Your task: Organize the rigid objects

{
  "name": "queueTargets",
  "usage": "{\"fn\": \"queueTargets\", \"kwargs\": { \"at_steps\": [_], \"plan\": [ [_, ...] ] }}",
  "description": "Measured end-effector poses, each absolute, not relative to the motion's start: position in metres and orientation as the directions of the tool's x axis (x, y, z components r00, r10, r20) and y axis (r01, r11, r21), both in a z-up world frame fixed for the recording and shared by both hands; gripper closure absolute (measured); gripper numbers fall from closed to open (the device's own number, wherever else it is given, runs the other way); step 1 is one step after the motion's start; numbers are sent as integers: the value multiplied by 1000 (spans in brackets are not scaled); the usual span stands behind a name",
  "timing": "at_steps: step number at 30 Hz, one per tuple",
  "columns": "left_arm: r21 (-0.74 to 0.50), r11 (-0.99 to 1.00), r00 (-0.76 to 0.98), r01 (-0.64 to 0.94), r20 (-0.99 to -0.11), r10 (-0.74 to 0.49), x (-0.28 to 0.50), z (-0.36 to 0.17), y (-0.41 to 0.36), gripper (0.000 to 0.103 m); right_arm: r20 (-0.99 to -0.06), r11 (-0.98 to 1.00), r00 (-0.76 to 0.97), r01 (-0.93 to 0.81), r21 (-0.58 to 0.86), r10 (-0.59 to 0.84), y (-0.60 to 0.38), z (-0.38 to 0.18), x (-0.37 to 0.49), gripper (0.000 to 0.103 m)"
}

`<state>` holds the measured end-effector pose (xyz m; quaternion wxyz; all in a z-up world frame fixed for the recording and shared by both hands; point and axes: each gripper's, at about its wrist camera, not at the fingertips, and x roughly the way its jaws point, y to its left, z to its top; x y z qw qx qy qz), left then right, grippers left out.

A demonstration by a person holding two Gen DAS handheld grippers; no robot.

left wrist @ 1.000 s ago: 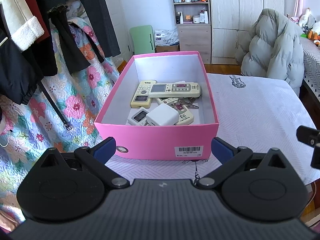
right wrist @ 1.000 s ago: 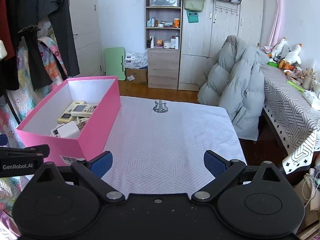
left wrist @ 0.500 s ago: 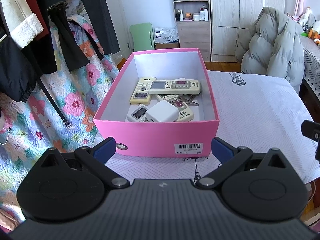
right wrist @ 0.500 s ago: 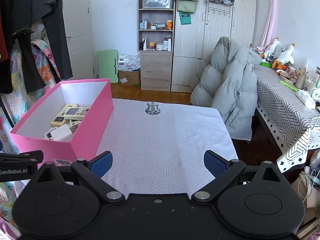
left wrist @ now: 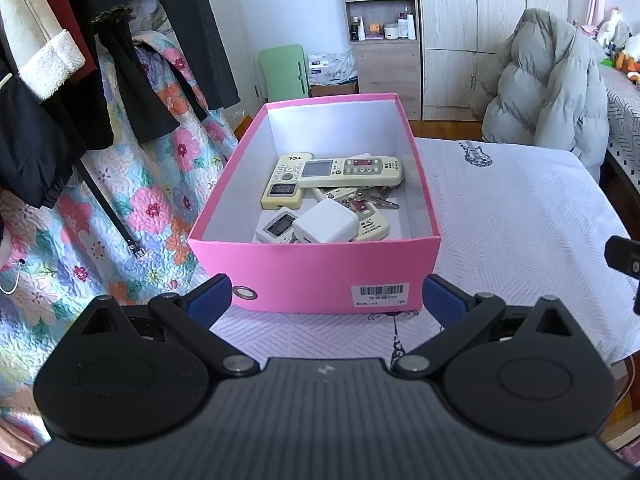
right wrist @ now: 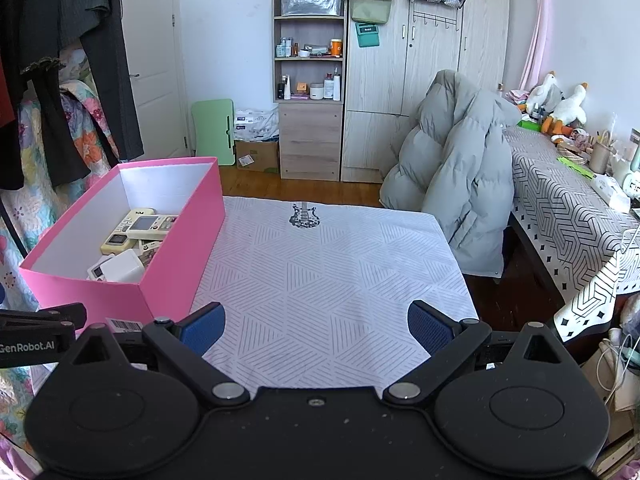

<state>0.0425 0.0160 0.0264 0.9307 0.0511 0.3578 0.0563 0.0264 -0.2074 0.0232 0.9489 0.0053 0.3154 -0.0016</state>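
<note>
Hanging clothes (left wrist: pixel 80 80) and a flowered quilt (left wrist: pixel 120 216) fill the far left of the left wrist view, clear of the work. Next comes the left claw (left wrist: pixel 326 300), its blue pads spread wide with nothing between them, held back from the near end wall of the pink box (left wrist: pixel 320 276). Compared with a second ago, the box sits slightly farther from the claw and more of its inside shows, so the claw has drawn back and risen a little.

Inside the box lie the gathered rigid objects: a TCL remote (left wrist: pixel 285 186), a long cream remote (left wrist: pixel 352 171) laid across its top, a small white timer-like device (left wrist: pixel 278 227), a white charger block (left wrist: pixel 326 226), another remote (left wrist: pixel 370 220) and what look like keys (left wrist: pixel 378 199), all touching in one loose pile toward the near half.

Further right, the desk (right wrist: pixel 332 280) under its patterned cloth carries no loose item in either view. The right claw (right wrist: pixel 316 330) hovers over its near edge, also wide open and empty, and has likewise pulled back since the earlier frames.

With both claws retreating and nothing left outside the box, the sorting appears finished or very nearly so.
</note>
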Motion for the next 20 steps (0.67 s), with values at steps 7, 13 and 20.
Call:
{"fn": "queueTargets", "kwargs": {
  "at_steps": [7,13,20],
  "plan": [
    [144,987,743,-75,-652,152,41,26,17,0,-601,1000,799,7,6,-2,-207,22,28,4],
    [142,987,748,-77,-646,152,39,26,17,0,-601,1000,799,7,3,-4,-206,21,28,4],
    [146,987,753,-72,-641,149,37,27,16,0,-602,1000,799,5,1,-4,-205,20,28,4]
  ]
}}
